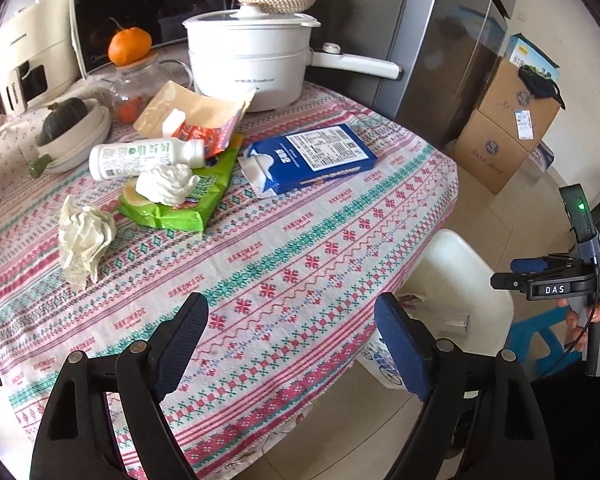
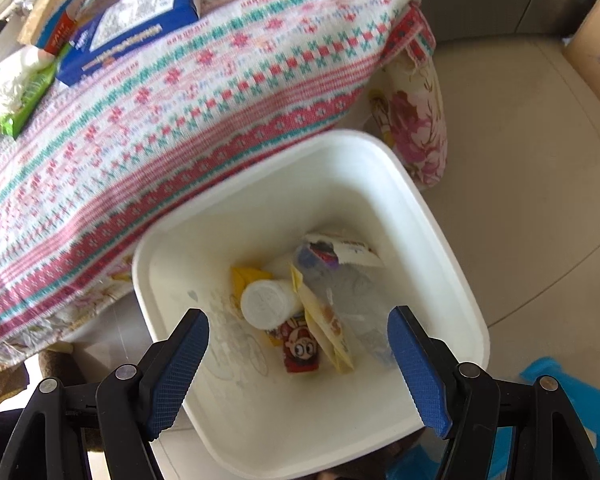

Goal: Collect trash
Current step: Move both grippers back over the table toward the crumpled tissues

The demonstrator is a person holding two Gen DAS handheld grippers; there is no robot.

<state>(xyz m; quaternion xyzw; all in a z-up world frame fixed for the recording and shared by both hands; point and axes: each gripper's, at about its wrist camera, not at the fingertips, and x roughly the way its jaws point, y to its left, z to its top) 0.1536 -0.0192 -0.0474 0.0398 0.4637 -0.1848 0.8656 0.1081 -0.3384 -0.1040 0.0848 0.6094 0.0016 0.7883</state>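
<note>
The left gripper (image 1: 292, 340) hovers over the near edge of the counter (image 1: 300, 248), which is draped in a pink-and-teal patterned cloth; its fingers stand wide apart and hold nothing. Trash lies ahead on the cloth: a crumpled cream paper wad (image 1: 85, 240) nearest, then a green snack packet (image 1: 180, 200) with a white tissue ball (image 1: 166, 184) on top, a white plastic bottle (image 1: 144, 158) lying on its side, a torn tan-and-orange wrapper (image 1: 198, 120) and a blue rectangular carton (image 1: 312, 158) to the right. Behind them stand a white electric pot (image 1: 252, 64), a glass jar topped with an orange (image 1: 130, 46) and a bowl holding a dark green squash (image 1: 66, 116) — none of it between the fingers and the trash.

The right gripper (image 2: 298, 368) hangs above a white square plastic bin (image 2: 452, 256) on the floor beside the counter, fingers spread wide and empty. Inside the bin lie a white-capped small bottle (image 2: 266, 304), yellow wrappers and a clear plastic bag (image 2: 352, 296).
</note>
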